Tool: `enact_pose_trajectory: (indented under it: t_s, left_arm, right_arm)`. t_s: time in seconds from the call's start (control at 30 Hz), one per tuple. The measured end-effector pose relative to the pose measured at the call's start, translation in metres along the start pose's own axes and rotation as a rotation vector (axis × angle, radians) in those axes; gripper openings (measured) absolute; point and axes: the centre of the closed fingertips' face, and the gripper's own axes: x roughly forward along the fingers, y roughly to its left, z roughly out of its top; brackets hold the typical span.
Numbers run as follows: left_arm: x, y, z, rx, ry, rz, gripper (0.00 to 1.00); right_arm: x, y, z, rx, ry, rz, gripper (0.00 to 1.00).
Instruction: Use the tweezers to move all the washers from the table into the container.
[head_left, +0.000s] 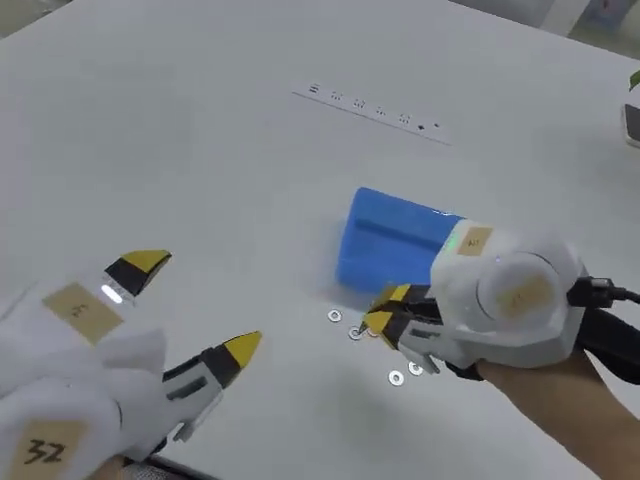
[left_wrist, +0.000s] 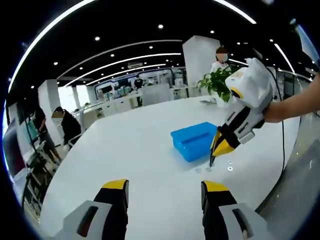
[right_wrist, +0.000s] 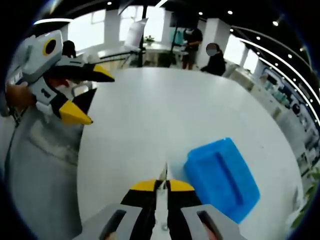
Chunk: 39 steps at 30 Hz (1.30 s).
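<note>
Several small metal washers (head_left: 334, 316) lie on the white table (head_left: 200, 150), just in front of the blue container (head_left: 395, 245). My right gripper (head_left: 385, 310) hovers over them, shut on thin tweezers (right_wrist: 163, 175) whose tip points down near the washers (left_wrist: 208, 169) beside the container (left_wrist: 194, 140). From the right gripper's own view (right_wrist: 162, 186) the container (right_wrist: 222, 177) sits to the right of the tweezers. My left gripper (head_left: 195, 305) waits open and holds nothing at the near left, well apart from the washers; its jaws (left_wrist: 165, 187) stand wide.
A row of flush sockets (head_left: 370, 108) runs across the far table. A potted plant (left_wrist: 215, 80) stands behind the container. People stand in the background beyond the table. The table edge runs close under the left gripper.
</note>
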Motion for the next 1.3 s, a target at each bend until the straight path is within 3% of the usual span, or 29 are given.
enact_pose_trajectory:
  t_s: [0.03,0.07,0.13,0.3,0.43,0.6,1.13,1.3]
  left_arm:
    - [-0.002,0.0,-0.006,0.058,0.066,-0.014,0.61]
    - [-0.001,0.008,0.001,0.072,0.024,0.037,0.61]
    - [-0.003,0.005,0.001,0.028,0.013,0.015,0.61]
    - [-0.007,0.005,-0.012,0.052,0.042,0.031,0.65]
    - [-0.004,0.004,-0.01,0.046,0.038,0.021,0.7]
    - [-0.004,0.002,-0.011,0.053,0.038,0.009,0.69]
    - [-0.002,0.005,-0.015,0.073,0.06,0.023,0.71]
    - [0.0,0.004,-0.02,0.086,0.089,0.021,0.71]
  right_arm:
    - [0.002,-0.002,0.0,-0.002,0.002,-0.003,0.03]
    - [0.004,-0.002,0.0,-0.001,0.003,-0.003,0.03]
    - [0.007,-0.003,0.001,0.007,0.007,0.003,0.04]
    - [0.011,-0.005,0.003,0.008,0.006,-0.002,0.04]
    - [0.013,-0.008,0.007,0.006,0.0,-0.012,0.04]
    - [0.018,-0.01,0.011,0.017,-0.006,-0.013,0.04]
    - [0.028,-0.016,0.014,0.037,0.004,-0.001,0.03]
    - [0.027,-0.018,0.013,0.019,0.021,-0.004,0.03]
